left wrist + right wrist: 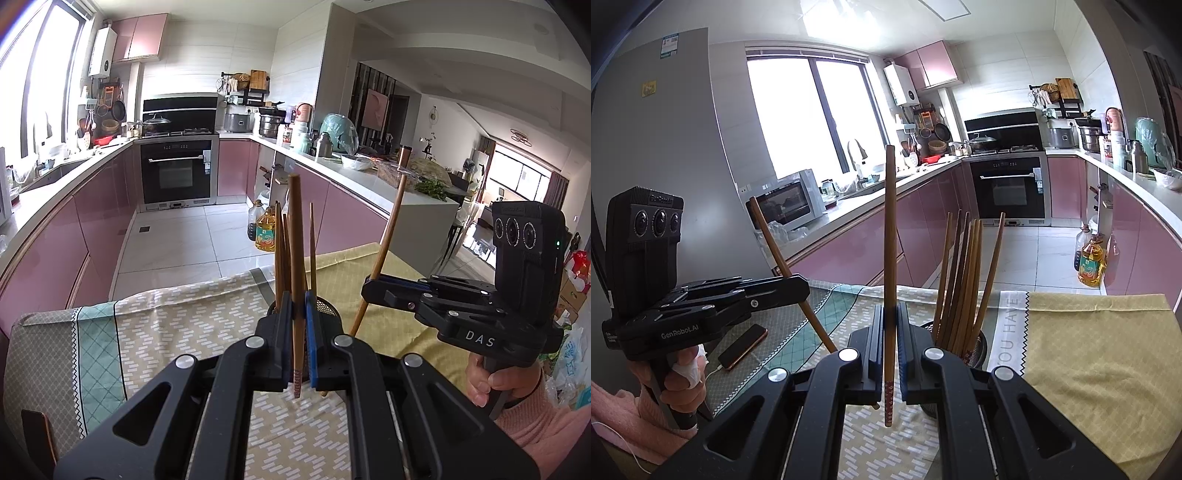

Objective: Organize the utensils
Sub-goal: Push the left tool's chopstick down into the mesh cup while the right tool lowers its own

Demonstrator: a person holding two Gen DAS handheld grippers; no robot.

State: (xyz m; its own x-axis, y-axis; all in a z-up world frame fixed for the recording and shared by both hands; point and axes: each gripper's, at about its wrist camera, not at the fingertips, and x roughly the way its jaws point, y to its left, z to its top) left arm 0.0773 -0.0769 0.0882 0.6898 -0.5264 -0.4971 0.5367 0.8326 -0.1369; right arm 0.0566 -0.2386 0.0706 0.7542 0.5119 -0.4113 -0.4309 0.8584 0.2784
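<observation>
Wooden chopsticks, one clamped upright in each gripper [297,354] [888,354]: lower each tip-first into the mesh holder [979,345], then release.

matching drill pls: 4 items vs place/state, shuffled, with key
1. left gripper
2. phone
3. oil bottle
4. mesh holder

A. on the kitchen floor
B. lying flat on the cloth
C. shut on a single chopstick
D. standing on the cloth, full of chopsticks

Pairs: 1-C, 2-B, 3-A, 4-D
</observation>
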